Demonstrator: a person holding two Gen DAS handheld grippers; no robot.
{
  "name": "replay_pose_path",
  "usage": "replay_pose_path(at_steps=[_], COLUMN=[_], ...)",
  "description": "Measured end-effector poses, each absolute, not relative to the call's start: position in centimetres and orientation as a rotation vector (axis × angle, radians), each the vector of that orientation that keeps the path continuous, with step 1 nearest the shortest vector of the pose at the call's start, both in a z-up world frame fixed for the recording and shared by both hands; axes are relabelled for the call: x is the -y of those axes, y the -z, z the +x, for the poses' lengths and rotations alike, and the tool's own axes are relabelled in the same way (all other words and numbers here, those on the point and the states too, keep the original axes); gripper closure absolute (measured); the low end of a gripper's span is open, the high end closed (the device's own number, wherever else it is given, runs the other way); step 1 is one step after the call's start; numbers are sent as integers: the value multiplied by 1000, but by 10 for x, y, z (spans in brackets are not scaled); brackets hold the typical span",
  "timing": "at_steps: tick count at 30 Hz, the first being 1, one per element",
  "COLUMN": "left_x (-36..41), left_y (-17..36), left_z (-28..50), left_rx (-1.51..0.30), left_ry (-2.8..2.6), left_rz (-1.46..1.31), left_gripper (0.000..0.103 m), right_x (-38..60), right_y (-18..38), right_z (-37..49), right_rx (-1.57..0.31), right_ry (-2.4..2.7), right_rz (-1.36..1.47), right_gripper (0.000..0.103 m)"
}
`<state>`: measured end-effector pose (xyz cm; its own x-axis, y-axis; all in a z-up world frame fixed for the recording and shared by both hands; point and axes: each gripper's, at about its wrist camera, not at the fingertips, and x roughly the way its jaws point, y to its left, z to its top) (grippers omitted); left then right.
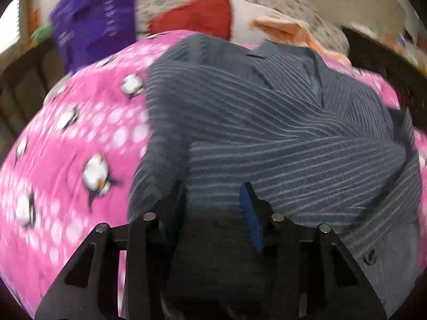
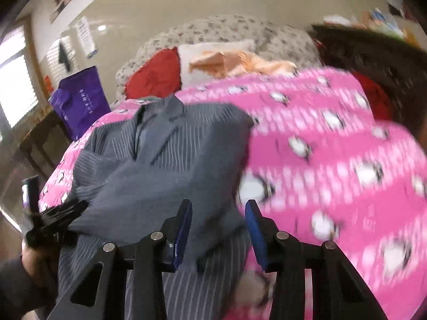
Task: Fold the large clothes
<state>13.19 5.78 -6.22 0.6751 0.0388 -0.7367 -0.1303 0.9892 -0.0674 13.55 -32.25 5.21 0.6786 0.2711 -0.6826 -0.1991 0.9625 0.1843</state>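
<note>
garment: a grey pinstriped shirt (image 2: pixel 165 160) lies on a pink penguin-print blanket (image 2: pixel 333 160) over the bed, collar toward the pillows, one side already laid over the body, so it looks partly folded.
step in hand: judging by the layout, a side fold is down and the hem end nearest both cameras is next; both views are smeared, so fine edges are hard to read.
left gripper (image 1: pixel 213 200): jaws part-way apart, blue pads showing on both sides of a gap; striped cloth fills the view between and beyond them, but i cannot tell whether the pads press on it.
right gripper (image 2: pixel 218 218): jaws likewise part-way apart; the shirt's near edge sits in the gap toward the left pad, pink blanket by the right pad; no pinch is visible, so it reads as released.
hand: the person's left hand (image 2: pixel 34 264) and sleeve show at the lower left of the right wrist view, holding the other tool just beside the shirt's edge.
next move calls for: each tool finding a hem corner, closing on cloth only and not the blanket, then lifting both ends evenly toward the collar.
background: red cushion (image 2: pixel 157 74), peach cloth (image 2: pixel 226 61), purple bag (image 2: pixel 80 101).
</note>
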Motion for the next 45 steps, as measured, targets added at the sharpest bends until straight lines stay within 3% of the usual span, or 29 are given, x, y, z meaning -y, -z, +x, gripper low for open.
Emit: replay_pose_path(at_steps=[5, 8, 9, 12, 19, 23, 27, 36, 45], left_x=[-60, -60, -59, -62, -54, -55, -55, -58, -63], left_y=[57, 60, 60, 64, 68, 69, 69, 69, 61], left_z=[125, 121, 120, 120, 129, 130, 131, 132, 119], left_rx=[-804, -808, -807, -816, -822, -824, -826, -826, -858], left_ry=[-157, -162, -158, -158, -204, -206, -209, -193, -121], left_rz=[-117, -122, -127, -136, -98, -102, -101, -126, -158], left_gripper=[62, 62, 62, 62, 61, 61, 61, 61, 59], right_x=[283, 270, 284, 350, 360, 317, 344, 324, 226], right_y=[-47, -6, 11, 18, -28, -3, 12, -42, 11], right_z=[194, 194, 194, 190, 186, 239, 262, 154, 60], right_rx=[-869, -990, -1019, -1006, -814, -964, -1013, -877, -1007], right_ry=[-458, -387, -286, -181, -215, -154, 62, -192, -447], right_rz=[22, -205, -244, 67, 140, -79, 32, 68, 20], right_gripper=[62, 73, 68, 65, 65, 66, 65, 65, 63])
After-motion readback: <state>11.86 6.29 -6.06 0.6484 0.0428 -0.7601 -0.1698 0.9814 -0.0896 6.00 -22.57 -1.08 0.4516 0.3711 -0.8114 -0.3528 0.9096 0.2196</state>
